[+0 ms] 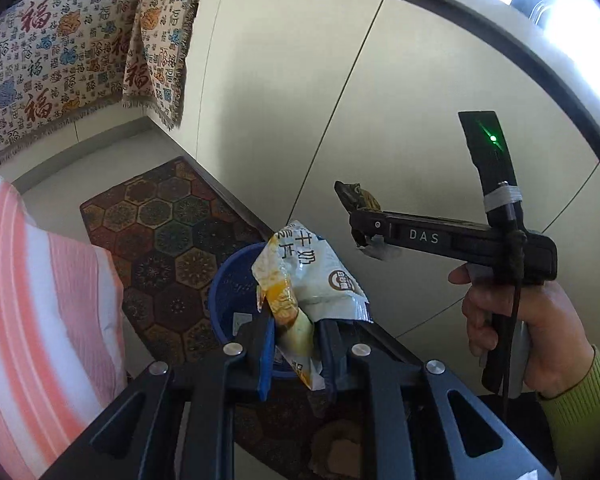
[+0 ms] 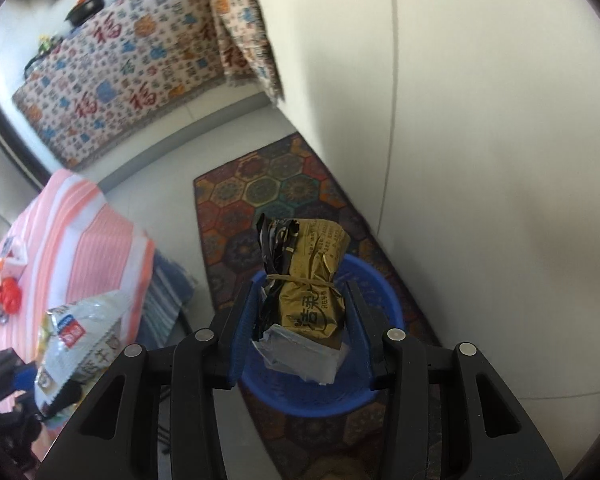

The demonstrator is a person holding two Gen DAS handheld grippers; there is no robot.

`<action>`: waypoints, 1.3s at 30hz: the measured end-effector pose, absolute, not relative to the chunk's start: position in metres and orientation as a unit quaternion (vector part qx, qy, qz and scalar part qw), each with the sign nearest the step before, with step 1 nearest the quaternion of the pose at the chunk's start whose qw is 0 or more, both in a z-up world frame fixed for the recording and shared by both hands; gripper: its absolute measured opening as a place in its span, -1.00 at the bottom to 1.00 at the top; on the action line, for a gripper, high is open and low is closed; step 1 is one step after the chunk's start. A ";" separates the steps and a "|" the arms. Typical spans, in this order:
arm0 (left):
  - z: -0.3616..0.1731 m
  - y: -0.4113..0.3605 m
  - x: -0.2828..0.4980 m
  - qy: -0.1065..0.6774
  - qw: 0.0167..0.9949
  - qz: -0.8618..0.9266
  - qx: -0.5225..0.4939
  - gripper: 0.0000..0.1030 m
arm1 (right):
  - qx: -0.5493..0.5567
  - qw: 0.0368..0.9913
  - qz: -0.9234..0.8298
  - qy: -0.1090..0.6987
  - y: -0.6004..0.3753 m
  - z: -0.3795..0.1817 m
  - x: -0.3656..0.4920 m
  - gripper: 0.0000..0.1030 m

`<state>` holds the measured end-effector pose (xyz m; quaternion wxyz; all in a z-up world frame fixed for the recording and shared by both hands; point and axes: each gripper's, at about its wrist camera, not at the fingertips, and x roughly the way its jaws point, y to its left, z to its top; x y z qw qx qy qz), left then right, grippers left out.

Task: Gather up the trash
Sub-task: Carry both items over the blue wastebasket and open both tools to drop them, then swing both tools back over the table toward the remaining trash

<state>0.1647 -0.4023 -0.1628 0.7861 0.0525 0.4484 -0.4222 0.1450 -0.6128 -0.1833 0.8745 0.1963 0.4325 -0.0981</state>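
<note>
Above the blue basket (image 2: 320,396) at 6 o'clock, right claw (image 2: 303,316) clenched on gold packet (image 2: 306,280), left claw (image 1: 296,344) gripping milk-snack wrapper (image 1: 304,280); drop step, release both next.

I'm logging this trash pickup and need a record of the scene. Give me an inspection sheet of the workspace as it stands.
Surface: pale tiled floor with a hexagon-patterned rug against the wall.
Job's things: blue basket on the rug; white and yellow snack bag; gold wrapped packet bound with a rubber band.
Clutter: small red items on the pink striped bedding.
Grippers: left claw shut on the snack bag; right claw around the gold packet, above the basket.
Cables: black cord hanging down the right tool's handle.
Surroundings: patterned cloth with red characters draped over furniture; dark pot on top.
</note>
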 end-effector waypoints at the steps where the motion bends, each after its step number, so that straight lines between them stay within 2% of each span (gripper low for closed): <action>1: -0.169 -0.410 0.166 0.451 0.785 -0.421 0.056 -0.62 | 0.219 0.865 -0.100 0.440 -0.620 -0.193 0.143 -0.13; 4: -0.190 -0.430 0.170 0.463 0.778 -0.420 0.058 -0.62 | 0.261 0.854 -0.094 0.441 -0.628 -0.201 0.141 -0.13; 19: -0.246 -0.483 0.183 0.491 0.765 -0.407 0.092 -0.61 | 0.259 0.851 -0.100 0.446 -0.646 -0.205 0.147 -0.12; 21: -0.251 -0.486 0.184 0.486 0.769 -0.405 0.098 -0.49 | 0.255 0.852 -0.104 0.445 -0.646 -0.207 0.149 -0.06; 22: -0.254 -0.487 0.185 0.487 0.769 -0.402 0.100 -0.13 | 0.252 0.852 -0.105 0.446 -0.646 -0.207 0.149 0.08; 24: -0.258 -0.490 0.188 0.481 0.775 -0.397 0.100 0.27 | 0.248 0.852 -0.109 0.447 -0.646 -0.207 0.148 0.18; 27: -0.255 -0.488 0.190 0.472 0.782 -0.396 0.100 0.27 | 0.251 0.853 -0.115 0.443 -0.648 -0.205 0.146 0.20; 32: -0.225 -0.460 0.176 0.457 0.796 -0.387 0.091 0.27 | 0.242 0.860 -0.143 0.425 -0.650 -0.197 0.139 0.38; 35: -0.189 -0.427 0.149 0.435 0.808 -0.391 0.073 0.27 | 0.207 0.867 -0.174 0.419 -0.641 -0.187 0.140 0.63; 37: -0.166 -0.398 0.129 0.425 0.811 -0.399 0.059 0.39 | 0.183 0.871 -0.190 0.415 -0.632 -0.180 0.140 0.78; 39: -0.149 -0.372 0.114 0.418 0.815 -0.397 0.058 0.46 | 0.164 0.876 -0.196 0.409 -0.619 -0.173 0.140 0.78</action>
